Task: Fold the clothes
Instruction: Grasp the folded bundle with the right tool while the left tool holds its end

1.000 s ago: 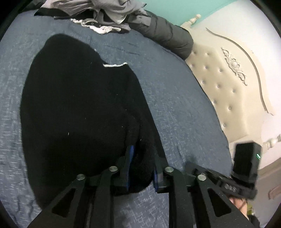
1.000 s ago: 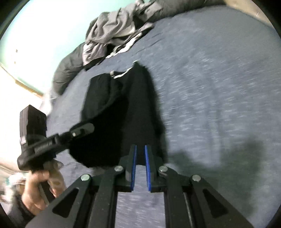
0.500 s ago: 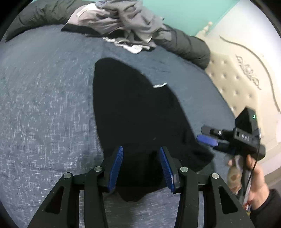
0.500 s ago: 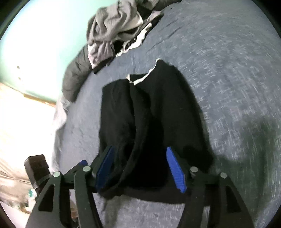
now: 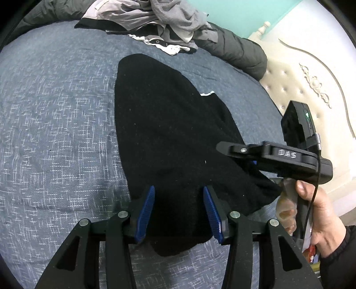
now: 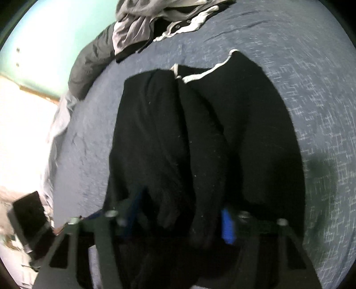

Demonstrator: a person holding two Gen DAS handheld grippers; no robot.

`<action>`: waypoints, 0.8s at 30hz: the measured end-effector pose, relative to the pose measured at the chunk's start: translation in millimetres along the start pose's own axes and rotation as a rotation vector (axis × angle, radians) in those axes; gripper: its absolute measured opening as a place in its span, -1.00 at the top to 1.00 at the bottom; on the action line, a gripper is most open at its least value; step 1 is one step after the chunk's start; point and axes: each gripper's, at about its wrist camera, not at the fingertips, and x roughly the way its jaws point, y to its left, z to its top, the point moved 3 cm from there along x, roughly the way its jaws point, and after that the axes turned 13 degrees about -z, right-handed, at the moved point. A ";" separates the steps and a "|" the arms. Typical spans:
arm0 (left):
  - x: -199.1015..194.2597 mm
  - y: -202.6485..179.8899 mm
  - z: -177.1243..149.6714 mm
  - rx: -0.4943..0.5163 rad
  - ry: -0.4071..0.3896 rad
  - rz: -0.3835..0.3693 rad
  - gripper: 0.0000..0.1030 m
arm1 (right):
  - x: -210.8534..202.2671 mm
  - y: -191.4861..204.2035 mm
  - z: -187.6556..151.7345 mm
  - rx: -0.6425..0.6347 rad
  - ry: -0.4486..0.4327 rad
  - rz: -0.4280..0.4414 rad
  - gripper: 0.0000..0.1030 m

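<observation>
Left wrist view. One black garment (image 5: 169, 133) with a white trim (image 5: 207, 94), spread flat on the blue-grey bedspread (image 5: 55, 111). One left gripper (image 5: 179, 209), blue pads (image 5: 145, 209) apart and opening, hovering over the near hem, cloth seen between the pads but not pressed. One right gripper (image 5: 251, 164), side-on at right, held in one hand (image 5: 316, 213), reaching over the garment's right edge; state not readable from here. One heap of grey, black and white clothes (image 5: 155, 20) at the far edge of the bed, one dark padded jacket (image 5: 235, 49) beside it. One cream tufted headboard (image 5: 307, 89) at right, teal wall (image 5: 240, 11) behind.

Right wrist view, blurred. Same black garment (image 6: 200, 133), folded lengthwise into overlapping panels, white trim (image 6: 207, 71) at its far end, lying on the bedspread (image 6: 311, 66). Right gripper (image 6: 180, 213), jaws closing, a ridge of black cloth bunched between the blue pads (image 6: 227, 224); contact of the pads with the cloth not clear. Heap of clothes (image 6: 160, 22) and dark padded jacket (image 6: 89, 64) at upper left. One black device (image 6: 31, 217) at the lower left edge.
</observation>
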 end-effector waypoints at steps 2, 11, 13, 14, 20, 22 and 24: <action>2.7 0.5 0.1 -0.007 0.002 0.001 0.03 | -8.0 5.3 0.2 -0.031 -0.034 -0.026 0.57; 1.6 -25.1 6.2 0.039 0.006 -0.001 0.03 | -90.9 31.8 9.1 -0.226 -0.253 -0.123 0.72; 2.0 -33.1 8.5 0.048 0.005 -0.004 0.03 | -104.4 21.8 10.4 -0.224 -0.271 -0.144 0.72; 1.9 -35.2 8.8 0.049 0.007 -0.006 0.03 | -109.2 11.7 9.7 -0.212 -0.273 -0.149 0.72; 18.2 -40.9 0.3 0.056 0.067 0.014 0.03 | -50.3 -53.3 -20.1 -0.073 -0.068 -0.154 0.70; 23.9 -42.6 -4.9 0.065 0.094 0.027 0.03 | -37.0 -64.2 -25.5 -0.036 -0.045 -0.135 0.68; 26.9 -40.4 -7.9 0.076 0.108 0.048 0.03 | -29.8 -71.5 -26.4 -0.006 -0.033 -0.111 0.64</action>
